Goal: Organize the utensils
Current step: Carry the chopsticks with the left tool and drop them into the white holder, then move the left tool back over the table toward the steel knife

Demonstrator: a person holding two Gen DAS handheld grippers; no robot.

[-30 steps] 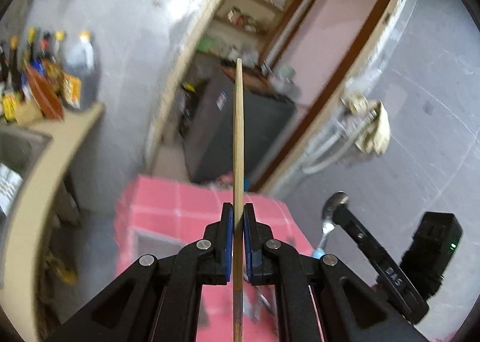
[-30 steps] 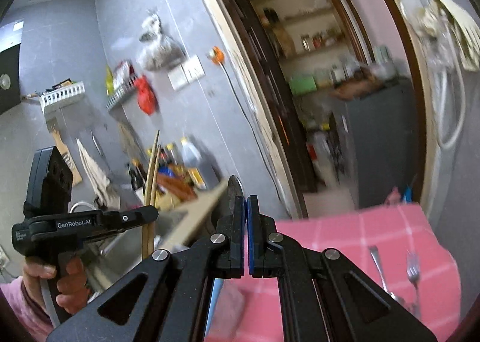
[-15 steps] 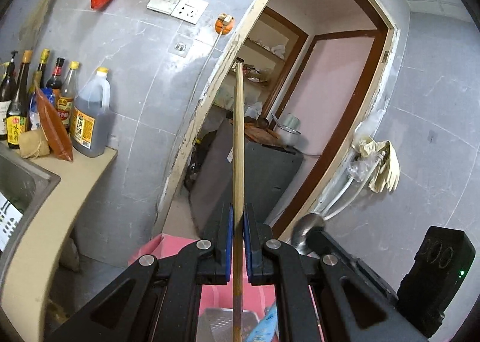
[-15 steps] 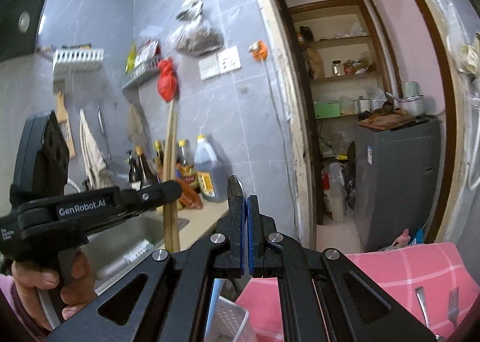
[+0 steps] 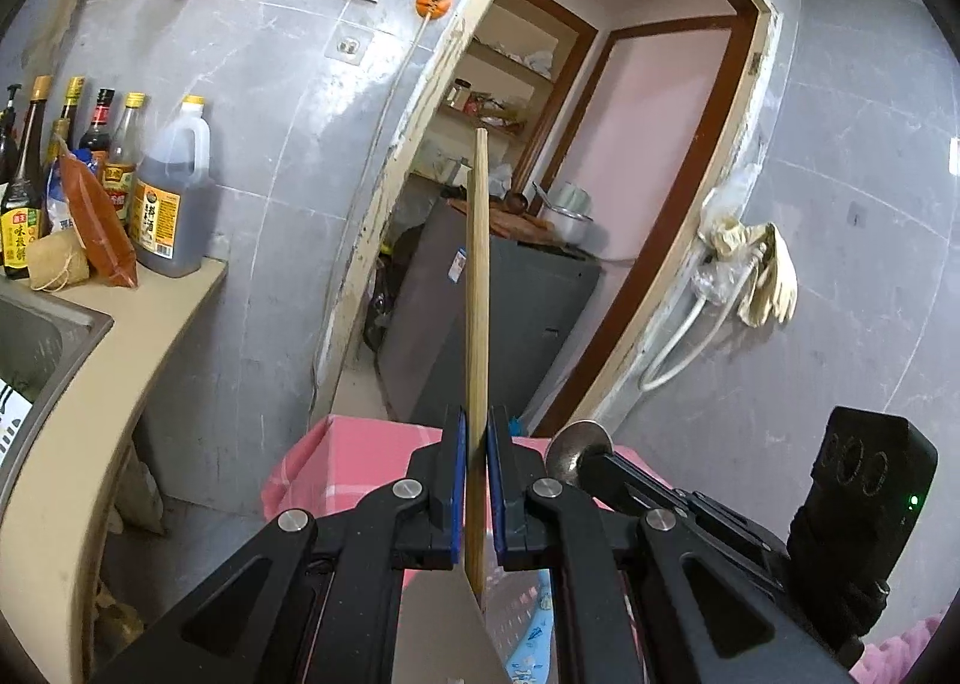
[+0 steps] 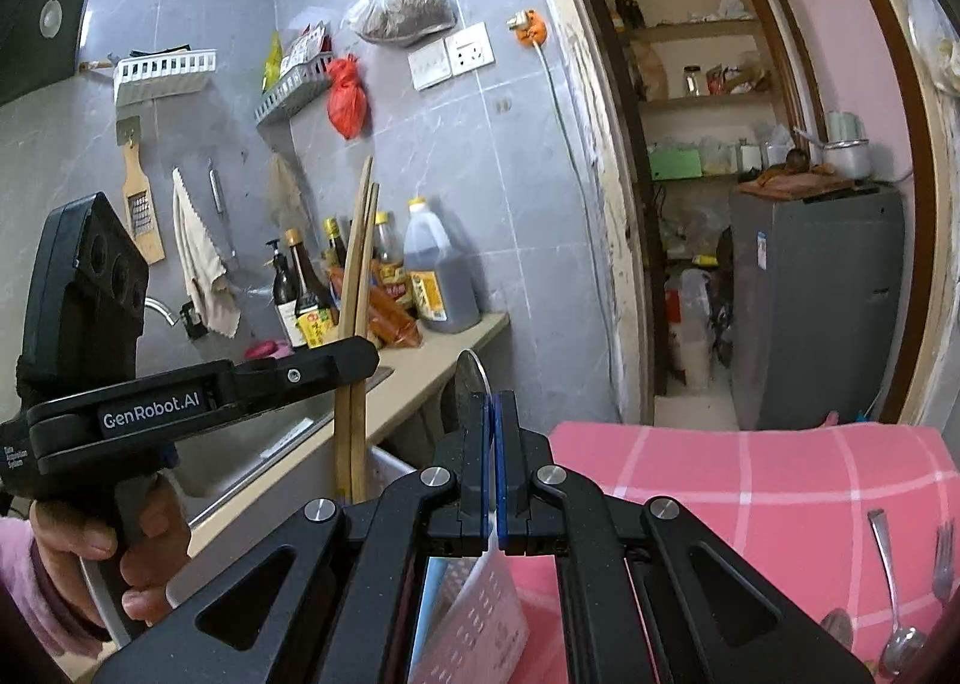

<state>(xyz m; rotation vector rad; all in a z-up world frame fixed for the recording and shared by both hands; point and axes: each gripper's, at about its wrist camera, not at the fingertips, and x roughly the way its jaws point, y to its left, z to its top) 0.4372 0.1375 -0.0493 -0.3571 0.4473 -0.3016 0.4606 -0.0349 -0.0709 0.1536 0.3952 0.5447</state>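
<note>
My left gripper is shut on a pair of wooden chopsticks that stand nearly upright between its blue pads. In the right wrist view the same chopsticks rise from the left gripper, held by a hand at the left. My right gripper is shut on a metal spoon; its bowl sticks up edge-on above the pads. The left wrist view shows that spoon bowl at the right gripper's tip. A white perforated basket lies just below both grippers.
A table with a pink checked cloth holds a loose spoon and fork at the right. To the left are a counter with sauce bottles and a steel sink. A grey cabinet stands in the doorway behind.
Both grippers keep their hold. The views have tilted up from the table toward the wall and doorway and become sharp. The white basket has come into view under the grippers.
</note>
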